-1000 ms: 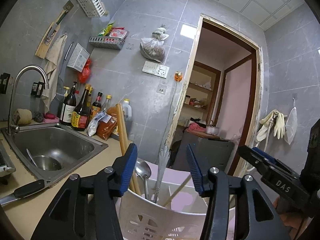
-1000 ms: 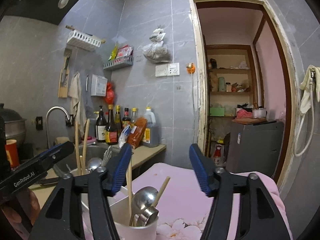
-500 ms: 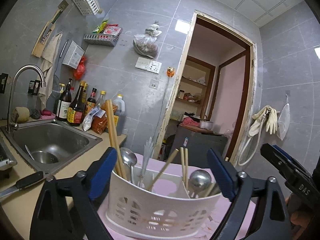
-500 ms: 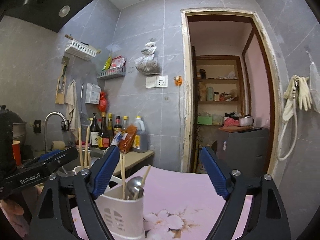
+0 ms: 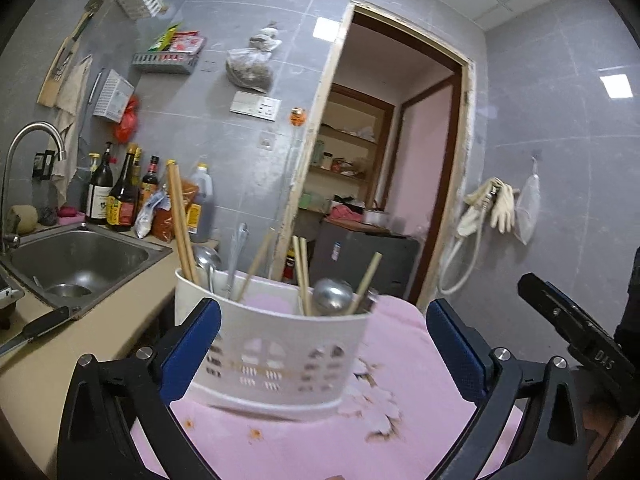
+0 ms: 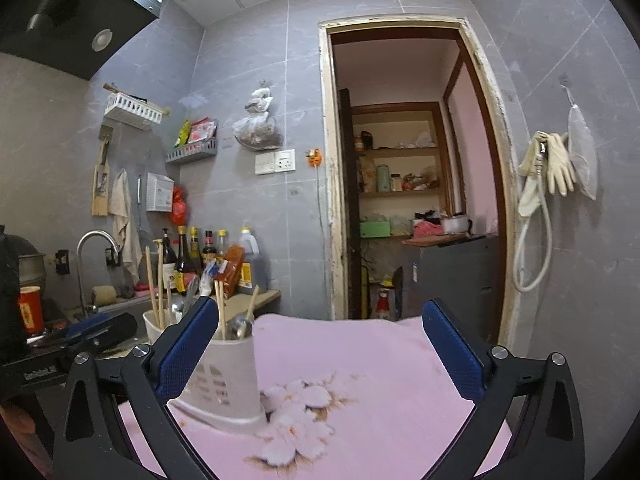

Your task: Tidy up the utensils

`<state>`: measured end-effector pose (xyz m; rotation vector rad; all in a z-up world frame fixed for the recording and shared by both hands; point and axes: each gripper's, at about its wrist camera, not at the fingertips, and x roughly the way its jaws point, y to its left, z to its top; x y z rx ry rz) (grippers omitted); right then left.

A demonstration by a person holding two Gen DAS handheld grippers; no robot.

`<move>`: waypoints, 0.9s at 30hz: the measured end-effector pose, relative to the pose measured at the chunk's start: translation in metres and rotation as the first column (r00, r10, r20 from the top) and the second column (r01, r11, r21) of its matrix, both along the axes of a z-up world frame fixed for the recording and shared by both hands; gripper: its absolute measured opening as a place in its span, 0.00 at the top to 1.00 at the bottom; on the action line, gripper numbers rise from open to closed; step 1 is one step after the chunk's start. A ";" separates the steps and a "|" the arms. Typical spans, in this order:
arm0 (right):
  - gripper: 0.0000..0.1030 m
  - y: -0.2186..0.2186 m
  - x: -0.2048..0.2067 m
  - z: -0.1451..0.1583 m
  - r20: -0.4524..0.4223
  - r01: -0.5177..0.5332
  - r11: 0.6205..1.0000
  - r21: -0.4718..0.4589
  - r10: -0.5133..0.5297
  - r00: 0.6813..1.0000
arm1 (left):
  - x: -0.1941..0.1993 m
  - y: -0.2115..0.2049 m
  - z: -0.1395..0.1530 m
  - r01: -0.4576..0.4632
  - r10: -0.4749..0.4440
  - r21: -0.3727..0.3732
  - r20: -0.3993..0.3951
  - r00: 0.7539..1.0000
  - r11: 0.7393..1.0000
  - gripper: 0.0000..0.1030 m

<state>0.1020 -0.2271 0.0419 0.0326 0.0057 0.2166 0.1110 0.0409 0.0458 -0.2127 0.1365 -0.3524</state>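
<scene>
A white slotted utensil holder (image 5: 276, 356) stands on a pink flowered cloth (image 5: 304, 440). It holds wooden chopsticks (image 5: 182, 228), metal spoons (image 5: 332, 296) and a fork. My left gripper (image 5: 322, 344) is open and empty, just in front of the holder. In the right wrist view the holder (image 6: 222, 376) stands left of centre behind the left finger. My right gripper (image 6: 320, 356) is open and empty, above the cloth (image 6: 360, 392), to the right of the holder.
A steel sink (image 5: 76, 264) with a tap (image 5: 24, 152) lies at the left. A black-handled knife (image 5: 36, 326) lies on the counter beside it. Sauce bottles (image 5: 120, 196) line the wall. An open doorway (image 6: 404, 184) is behind the table.
Both grippers have drawn back from the holder and opened wider. The holder now shows whole on the cloth, in front of the left gripper.
</scene>
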 end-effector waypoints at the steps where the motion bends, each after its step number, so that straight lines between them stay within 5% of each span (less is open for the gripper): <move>1: 0.00 -0.001 -0.003 -0.001 -0.007 0.004 1.000 -0.001 -0.004 1.000 | -0.003 -0.001 -0.001 0.005 -0.005 0.004 -0.007 1.000 1.000 0.02; 8: 0.00 -0.008 -0.034 -0.011 -0.034 0.047 0.998 -0.031 -0.048 0.998 | -0.023 -0.013 -0.013 -0.014 0.026 0.104 -0.111 0.993 0.995 0.02; 13: 0.00 -0.007 -0.050 -0.021 -0.052 0.090 0.994 -0.067 -0.094 0.994 | -0.031 -0.008 -0.027 -0.041 0.055 0.093 -0.156 0.986 0.995 0.02; 27: 0.00 -0.008 -0.082 -0.042 -0.046 0.220 0.973 -0.069 -0.224 0.974 | -0.079 0.002 -0.036 -0.214 0.223 0.137 -0.055 0.973 0.967 0.02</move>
